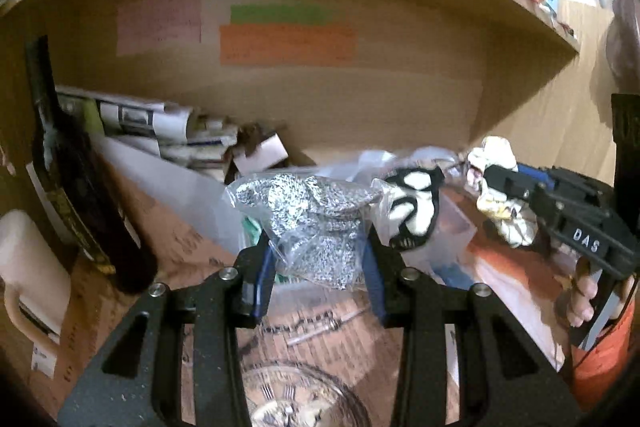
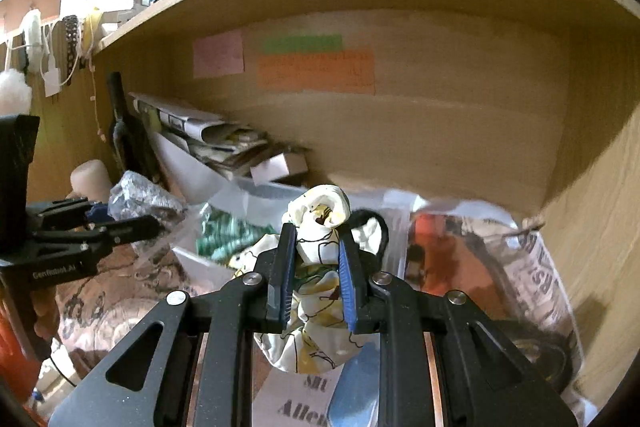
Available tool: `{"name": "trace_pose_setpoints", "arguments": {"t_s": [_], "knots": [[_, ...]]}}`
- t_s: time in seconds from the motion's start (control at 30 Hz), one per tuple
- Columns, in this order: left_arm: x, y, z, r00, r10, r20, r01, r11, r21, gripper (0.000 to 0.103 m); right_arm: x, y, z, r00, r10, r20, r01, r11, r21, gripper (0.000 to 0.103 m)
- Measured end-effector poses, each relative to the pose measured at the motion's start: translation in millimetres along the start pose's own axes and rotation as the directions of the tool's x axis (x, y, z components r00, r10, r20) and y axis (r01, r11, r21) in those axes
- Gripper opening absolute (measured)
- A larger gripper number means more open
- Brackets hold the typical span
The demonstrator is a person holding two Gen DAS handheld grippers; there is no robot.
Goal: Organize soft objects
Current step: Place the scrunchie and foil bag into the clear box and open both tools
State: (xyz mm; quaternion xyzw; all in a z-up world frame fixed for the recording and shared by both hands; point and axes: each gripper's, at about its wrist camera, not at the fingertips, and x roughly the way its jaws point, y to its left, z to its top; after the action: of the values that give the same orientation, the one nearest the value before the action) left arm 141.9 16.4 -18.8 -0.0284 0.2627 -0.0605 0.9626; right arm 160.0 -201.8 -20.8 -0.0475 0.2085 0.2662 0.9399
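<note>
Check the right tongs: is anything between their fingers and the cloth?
Nothing visible. The right tongs are shut directly on the white, yellow-printed crumpled cloth; both blue-padded fingers press its sides.

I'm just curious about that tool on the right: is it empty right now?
No, the right gripper has its jaws closed on a bunched white printed cloth.

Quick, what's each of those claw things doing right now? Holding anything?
Left gripper: closed on a clear bag of silver mesh fabric.
Right gripper: closed on a bunched white printed cloth.
</note>
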Motion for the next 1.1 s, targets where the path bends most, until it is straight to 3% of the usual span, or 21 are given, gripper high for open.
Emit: {"name": "trace_pose_setpoints", "arguments": {"t_s": [0.23,0.43,0.93,1.0,1.1], "knots": [[29,8,14,1.000,0.002,-0.028,-0.003,1.000,-0.017,0.039,21,9,13,1.000,0.002,-0.002,-0.002,0.999,-0.046,0.019],[65,11,14,0.995,-0.022,-0.101,0.019,0.999,-0.033,0.039,57,12,12,0.997,0.002,-0.071,-0.006,0.998,-0.061,0.019],[139,6,4,0.962,-0.050,-0.268,0.043,0.999,-0.032,0.039,115,11,-12,0.975,-0.023,-0.221,0.012,0.999,-0.053,0.020],[142,7,2,0.957,-0.057,-0.284,0.047,0.998,-0.042,0.041,119,10,-14,0.969,-0.029,-0.244,0.016,0.998,-0.053,0.028],[138,9,0,0.958,-0.059,-0.280,0.047,0.998,-0.049,0.048,119,8,-16,0.966,-0.033,-0.255,0.022,0.999,-0.048,0.052]]}}
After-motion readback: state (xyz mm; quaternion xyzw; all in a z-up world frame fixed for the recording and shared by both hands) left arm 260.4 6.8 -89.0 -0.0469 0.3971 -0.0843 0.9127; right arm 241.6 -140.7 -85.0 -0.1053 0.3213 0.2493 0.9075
